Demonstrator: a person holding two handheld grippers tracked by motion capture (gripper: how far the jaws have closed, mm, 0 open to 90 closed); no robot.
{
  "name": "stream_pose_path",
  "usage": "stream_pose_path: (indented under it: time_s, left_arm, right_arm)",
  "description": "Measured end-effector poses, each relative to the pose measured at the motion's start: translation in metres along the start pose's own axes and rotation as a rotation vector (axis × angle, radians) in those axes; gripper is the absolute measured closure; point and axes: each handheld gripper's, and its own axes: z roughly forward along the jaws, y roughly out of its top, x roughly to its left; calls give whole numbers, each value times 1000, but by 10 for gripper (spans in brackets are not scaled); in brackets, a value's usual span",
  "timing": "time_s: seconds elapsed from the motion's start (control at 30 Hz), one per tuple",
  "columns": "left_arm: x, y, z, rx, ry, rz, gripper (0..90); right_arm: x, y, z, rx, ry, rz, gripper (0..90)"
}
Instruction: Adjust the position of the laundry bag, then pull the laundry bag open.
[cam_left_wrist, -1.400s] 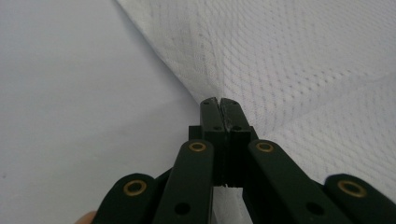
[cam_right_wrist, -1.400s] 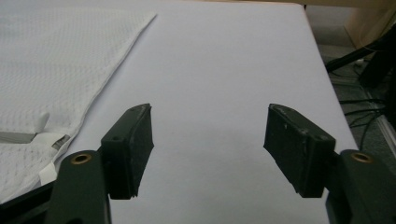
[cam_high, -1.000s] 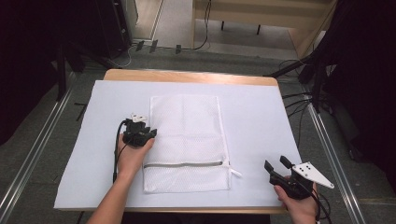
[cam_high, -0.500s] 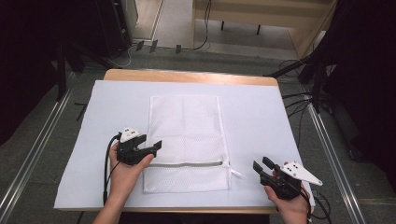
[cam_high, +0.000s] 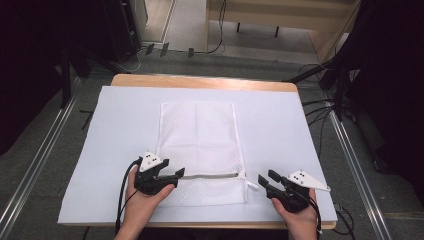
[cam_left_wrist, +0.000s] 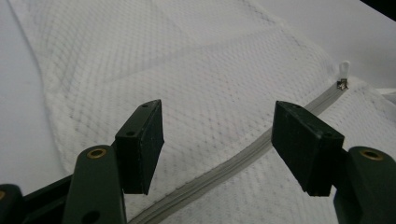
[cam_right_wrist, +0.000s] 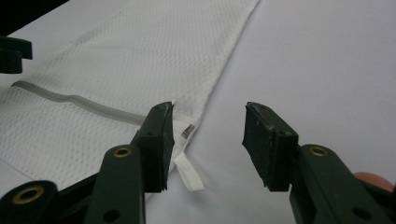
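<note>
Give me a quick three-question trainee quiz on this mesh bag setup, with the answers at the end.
1. True or false: the zipper on the mesh laundry bag is zipped shut.
2. Which gripper is nearer the zipper pull: A left, B right?
3. Fill in: both grippers' jaws are ____.

Key:
1. True.
2. B, the right gripper; the left gripper is at the zipper's other end.
3. Open.

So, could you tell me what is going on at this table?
A person holds a gripper in each hand over a white mesh bag lying flat on a white sheet. The left gripper hovers open at the left end of the zipper; the right gripper is open beside the pull tab. Nothing is gripped.
</note>
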Motion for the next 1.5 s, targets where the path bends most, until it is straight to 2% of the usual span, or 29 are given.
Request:
stream_pose_path:
  time_s: [0.23, 0.27, 0.43, 0.53, 0.63, 0.77, 1.03, 1.13, 1.27, 1.3, 1.4, 1.5]
  left_arm:
    - [-10, -3, 7, 17, -41, 19, 394]
    - [-13, -3, 7, 9, -81, 29, 412]
    - [-22, -1, 10, 5, -139, 35, 475]
    - [-26, -1, 14, 17, -142, 45, 507]
    - [-28, -2, 19, 23, -149, 37, 547]
    - [-33, -1, 24, 30, -159, 36, 577]
    - [-47, 5, 33, 37, -187, 56, 591]
    - [-54, 8, 41, 47, -197, 68, 591]
    - [-62, 12, 50, 64, -203, 82, 589]
    - [-67, 14, 56, 69, -200, 84, 585]
    - [-74, 18, 65, 75, -202, 82, 577]
    - [-78, 21, 71, 92, -198, 83, 568]
  right_arm:
    - [9, -1, 11, 33, 7, -21, 521]
    - [10, 0, 12, 37, 9, -27, 514]
    - [12, -2, 16, 71, 25, -16, 497]
    - [11, -4, 18, 89, 36, -25, 519]
    - [11, -5, 20, 99, 40, -19, 522]
    - [16, -6, 29, 117, 46, -34, 509]
    - [23, -6, 52, 156, 12, -65, 478]
    - [29, -12, 58, 195, -10, -109, 465]
    - [34, -13, 58, 194, -54, -136, 525]
    - [37, -14, 58, 190, -84, -154, 583]
    - [41, -15, 58, 186, -77, -176, 680]
    - [41, -15, 58, 186, -94, -156, 831]
